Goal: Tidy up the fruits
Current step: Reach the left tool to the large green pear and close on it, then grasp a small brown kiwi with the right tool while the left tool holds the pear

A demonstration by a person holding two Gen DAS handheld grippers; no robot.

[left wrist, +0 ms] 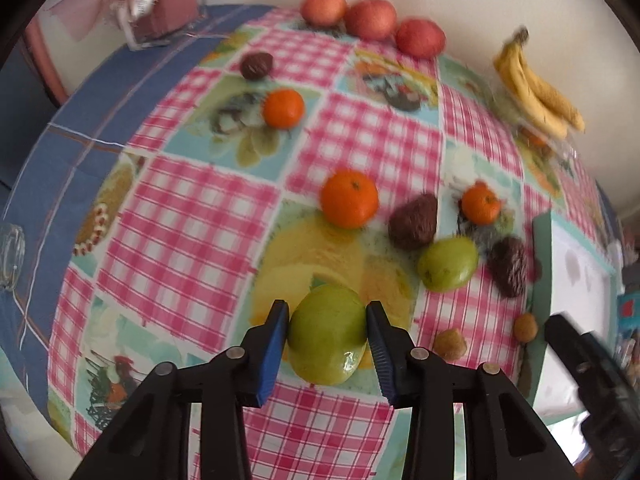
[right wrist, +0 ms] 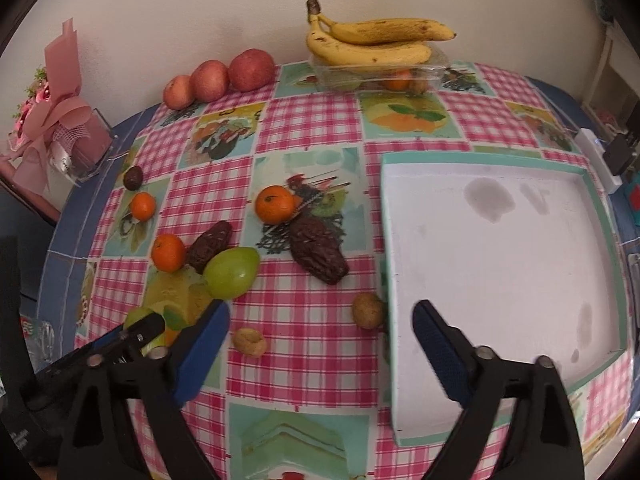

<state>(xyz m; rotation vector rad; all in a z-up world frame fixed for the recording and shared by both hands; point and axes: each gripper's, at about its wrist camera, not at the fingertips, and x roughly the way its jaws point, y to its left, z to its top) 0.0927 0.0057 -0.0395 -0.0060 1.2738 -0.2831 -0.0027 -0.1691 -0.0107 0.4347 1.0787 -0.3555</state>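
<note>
Left wrist view puts the green fruit (left wrist: 326,334) squarely between your left gripper (left wrist: 327,344) fingers, both blue pads pressed against its sides, so you are gripping it low on the counter (left wrist: 192,216). Its long axis runs along the fingers, toward the camera. The white tray (right wrist: 500,264) lies off to your right, past the brown fruits and the second green fruit (right wrist: 232,272), so I'd judge the carry goes rightward across them. Your right gripper (right wrist: 320,344) hangs with its fingers spread wide and nothing between them, just at the tray's near-left corner; it is nearer the tray but holds no fruit.
</note>
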